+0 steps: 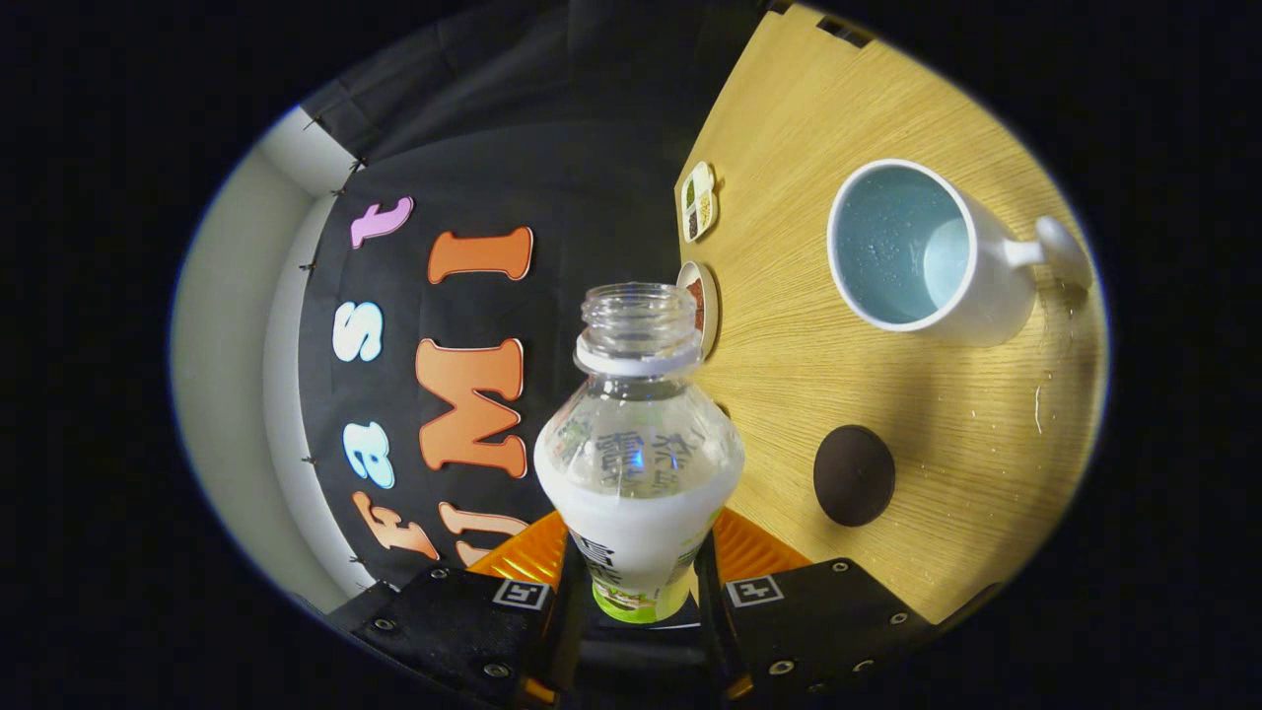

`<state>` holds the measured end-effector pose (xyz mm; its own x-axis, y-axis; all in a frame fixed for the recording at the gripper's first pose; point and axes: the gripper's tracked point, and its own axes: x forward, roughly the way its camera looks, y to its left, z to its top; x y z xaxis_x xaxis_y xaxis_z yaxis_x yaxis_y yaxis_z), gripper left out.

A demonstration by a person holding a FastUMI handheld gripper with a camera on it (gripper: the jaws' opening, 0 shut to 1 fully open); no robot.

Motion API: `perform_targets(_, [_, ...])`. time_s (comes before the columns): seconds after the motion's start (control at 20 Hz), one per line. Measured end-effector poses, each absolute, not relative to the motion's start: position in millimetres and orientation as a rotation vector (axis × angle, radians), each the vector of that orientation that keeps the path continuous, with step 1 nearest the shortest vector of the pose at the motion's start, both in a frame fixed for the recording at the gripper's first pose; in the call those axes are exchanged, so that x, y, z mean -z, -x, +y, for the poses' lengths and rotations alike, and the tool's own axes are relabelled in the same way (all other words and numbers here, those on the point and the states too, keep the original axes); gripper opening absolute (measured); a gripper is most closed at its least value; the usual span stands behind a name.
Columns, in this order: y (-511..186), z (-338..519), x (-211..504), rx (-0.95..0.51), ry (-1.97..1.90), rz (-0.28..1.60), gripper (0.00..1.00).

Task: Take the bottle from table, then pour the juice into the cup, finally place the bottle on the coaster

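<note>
One bottle (639,463) gripped, tipped over on its side toward the cup (922,251).

Gripper view: gripper (639,582) closed on the bottle's lower body, a finger pressing each side, open neck pointing away beyond the fingers. Lifted clear of the wooden table (789,394), with the whole view rolled so the tabletop stands nearly vertical alongside. Cap off; whitish juice lying in the lower half, none reaching the mouth yet. One white cup with handle well apart from the neck, looks empty or nearly so, perhaps wet inside. One dark round coaster (854,474) bare, between bottle and cup, nearer the fingers. Two small dishes (699,201) at the table's far edge. Judged: pickup done; pour just starting or not yet begun; placing on coaster left.
</note>
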<state>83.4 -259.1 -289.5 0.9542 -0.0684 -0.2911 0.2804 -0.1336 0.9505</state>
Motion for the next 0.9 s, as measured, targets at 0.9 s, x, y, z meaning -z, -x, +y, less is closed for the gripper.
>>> perform_targets(0.9, [-89, -272, 293, 0.297, -1.862, 0.102, 0.50])
